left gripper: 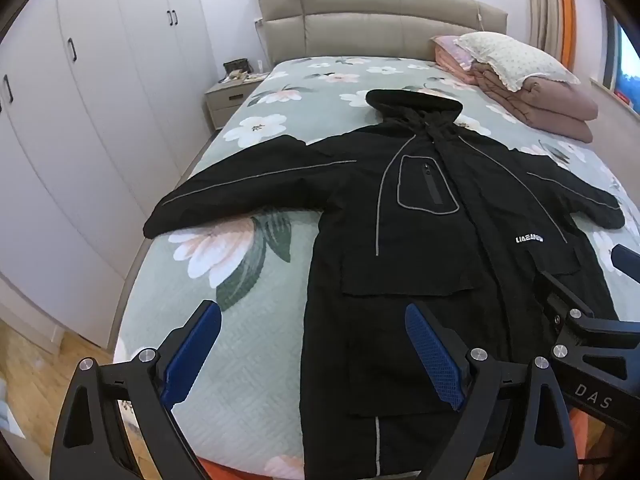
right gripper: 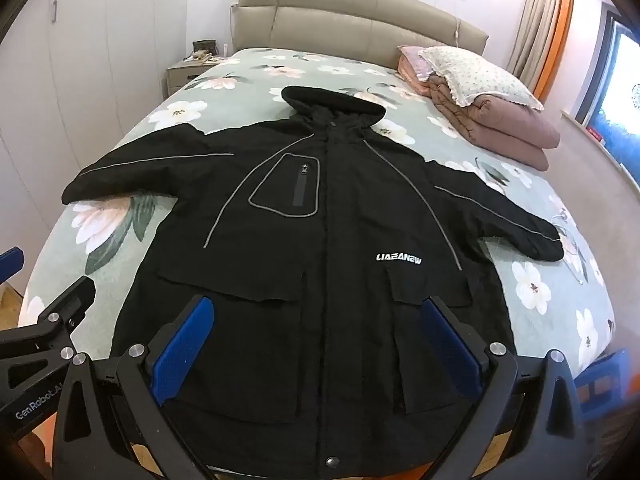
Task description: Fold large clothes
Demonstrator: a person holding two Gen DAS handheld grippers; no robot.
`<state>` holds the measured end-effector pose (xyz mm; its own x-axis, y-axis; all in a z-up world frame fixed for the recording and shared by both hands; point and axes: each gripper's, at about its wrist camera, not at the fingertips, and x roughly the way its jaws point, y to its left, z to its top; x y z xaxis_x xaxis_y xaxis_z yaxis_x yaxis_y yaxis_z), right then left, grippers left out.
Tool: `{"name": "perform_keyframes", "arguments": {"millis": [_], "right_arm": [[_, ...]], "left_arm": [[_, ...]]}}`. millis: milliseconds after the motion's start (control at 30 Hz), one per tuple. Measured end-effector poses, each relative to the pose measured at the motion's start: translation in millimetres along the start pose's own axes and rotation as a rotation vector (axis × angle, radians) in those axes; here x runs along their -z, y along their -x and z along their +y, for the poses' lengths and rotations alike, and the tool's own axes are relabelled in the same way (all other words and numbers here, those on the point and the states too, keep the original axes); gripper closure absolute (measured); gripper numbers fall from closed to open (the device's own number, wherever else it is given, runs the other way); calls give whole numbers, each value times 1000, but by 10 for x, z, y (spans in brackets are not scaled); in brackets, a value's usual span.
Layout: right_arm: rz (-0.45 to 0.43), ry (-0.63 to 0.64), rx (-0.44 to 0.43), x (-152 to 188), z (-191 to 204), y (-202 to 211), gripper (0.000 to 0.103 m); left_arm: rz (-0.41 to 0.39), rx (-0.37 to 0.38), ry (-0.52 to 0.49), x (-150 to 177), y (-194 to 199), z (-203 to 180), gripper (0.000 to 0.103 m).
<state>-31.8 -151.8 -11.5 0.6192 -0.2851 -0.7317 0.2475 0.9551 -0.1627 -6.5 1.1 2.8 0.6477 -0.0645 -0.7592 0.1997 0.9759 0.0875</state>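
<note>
A large black hooded jacket [left gripper: 420, 240] lies flat, front up, on the flowered bed [left gripper: 224, 360], both sleeves spread out and the hood toward the headboard. It also shows in the right wrist view [right gripper: 320, 248], with white lettering on the chest. My left gripper [left gripper: 316, 352] is open and empty, held above the jacket's lower left edge. My right gripper [right gripper: 320, 344] is open and empty above the jacket's lower front, between its two big pockets. The right gripper's body also shows in the left wrist view [left gripper: 592, 340].
A folded pink quilt [right gripper: 496, 128] with a white pillow [right gripper: 476, 76] lies at the bed's far right. A padded headboard [right gripper: 352, 28] stands behind. White wardrobes [left gripper: 80, 120] and a nightstand [left gripper: 228, 100] line the left side. Wood floor [left gripper: 36, 368] lies at lower left.
</note>
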Motion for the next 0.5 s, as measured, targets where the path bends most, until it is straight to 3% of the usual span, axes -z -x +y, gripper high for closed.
{"name": "perform_keyframes", "arguments": {"millis": [500], "right_arm": [[28, -32, -30, -7, -80, 17, 0]], "left_arm": [[9, 20, 40, -15, 24, 54, 9]]}}
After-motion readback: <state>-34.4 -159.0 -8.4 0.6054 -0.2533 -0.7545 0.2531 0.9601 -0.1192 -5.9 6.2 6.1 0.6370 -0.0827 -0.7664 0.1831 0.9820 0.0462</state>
